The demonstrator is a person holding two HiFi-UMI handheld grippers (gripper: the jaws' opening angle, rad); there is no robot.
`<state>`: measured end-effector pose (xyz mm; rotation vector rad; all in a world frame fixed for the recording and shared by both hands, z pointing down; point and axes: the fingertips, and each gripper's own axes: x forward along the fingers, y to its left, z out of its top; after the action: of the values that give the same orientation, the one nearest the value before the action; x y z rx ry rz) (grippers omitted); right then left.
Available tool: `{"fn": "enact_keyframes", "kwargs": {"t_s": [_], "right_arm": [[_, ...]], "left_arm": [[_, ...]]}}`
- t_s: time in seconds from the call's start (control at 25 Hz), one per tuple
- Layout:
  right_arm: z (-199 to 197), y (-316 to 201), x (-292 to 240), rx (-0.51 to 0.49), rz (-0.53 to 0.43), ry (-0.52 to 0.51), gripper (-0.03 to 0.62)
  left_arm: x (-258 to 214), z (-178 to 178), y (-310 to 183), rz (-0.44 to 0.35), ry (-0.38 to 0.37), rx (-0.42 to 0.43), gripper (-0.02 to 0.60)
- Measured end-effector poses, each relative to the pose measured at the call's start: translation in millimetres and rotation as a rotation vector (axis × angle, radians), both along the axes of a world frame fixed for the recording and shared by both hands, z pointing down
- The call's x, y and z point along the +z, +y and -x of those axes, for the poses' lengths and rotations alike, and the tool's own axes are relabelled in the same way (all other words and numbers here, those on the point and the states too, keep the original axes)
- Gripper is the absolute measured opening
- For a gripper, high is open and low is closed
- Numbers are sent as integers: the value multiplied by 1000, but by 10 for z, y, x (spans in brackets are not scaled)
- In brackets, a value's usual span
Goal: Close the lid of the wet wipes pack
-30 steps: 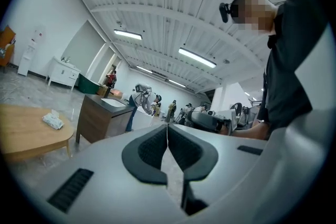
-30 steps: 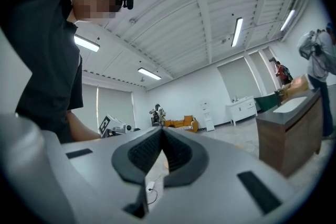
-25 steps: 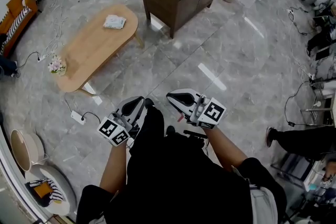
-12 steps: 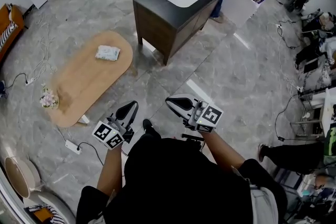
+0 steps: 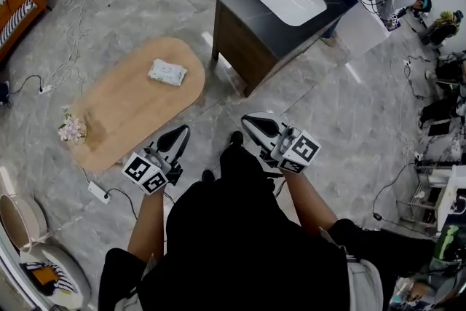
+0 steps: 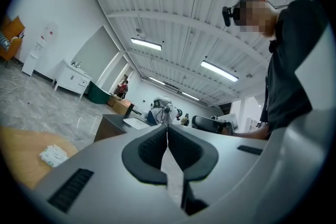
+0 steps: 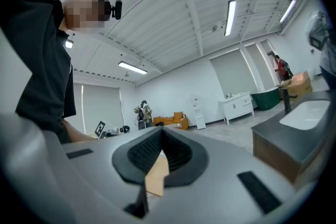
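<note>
The wet wipes pack point(image 5: 167, 72) lies flat on the far half of the oval wooden bench point(image 5: 124, 113), well apart from both grippers and untouched. From this distance I cannot tell whether its lid stands open.

Nearest me, the person stands on the grey floor with both arms out ahead. The left gripper point(image 5: 177, 135) has its jaws pressed together at the tips with nothing between them. The right gripper point(image 5: 256, 126) is the same, jaws together and empty.

What has changed in the last second is mostly the left one. It was tucked close beside the right, and now it is swung out to the left, pointing toward the bench's near end. The person has also stepped forward and turned, so the bench sits closer than it did. The dark cabinet point(image 5: 247, 4) with the white basin has slid off to the right.

A small pot of flowers point(image 5: 72, 129) stands at the bench's left end, away from the pack.

I judge this to be the walk-up only. The pack is out of reach, and a gripper has to come over the bench's far half before any press on the lid can start.
</note>
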<state>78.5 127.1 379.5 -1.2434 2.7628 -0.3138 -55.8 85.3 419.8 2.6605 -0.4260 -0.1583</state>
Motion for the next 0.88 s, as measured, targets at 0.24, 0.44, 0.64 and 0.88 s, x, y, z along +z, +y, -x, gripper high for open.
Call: {"fn": "enact_keyframes", "kwargs": {"t_s": [0.24, 0.44, 0.64, 0.88], "right_arm": [[-40, -1195, 235, -141, 5, -41, 11], [-159, -2310, 431, -267, 71, -68, 11], [-298, -3272, 587, -393, 125, -61, 11], [-289, -4089, 842, -509, 169, -53, 11]], "left_arm": [[268, 8, -899, 41, -35, -141, 17], [353, -141, -1817, 107, -64, -252, 17], [322, -202, -2577, 126, -102, -366, 17], [432, -152, -3184, 151, -147, -497, 17]]}}
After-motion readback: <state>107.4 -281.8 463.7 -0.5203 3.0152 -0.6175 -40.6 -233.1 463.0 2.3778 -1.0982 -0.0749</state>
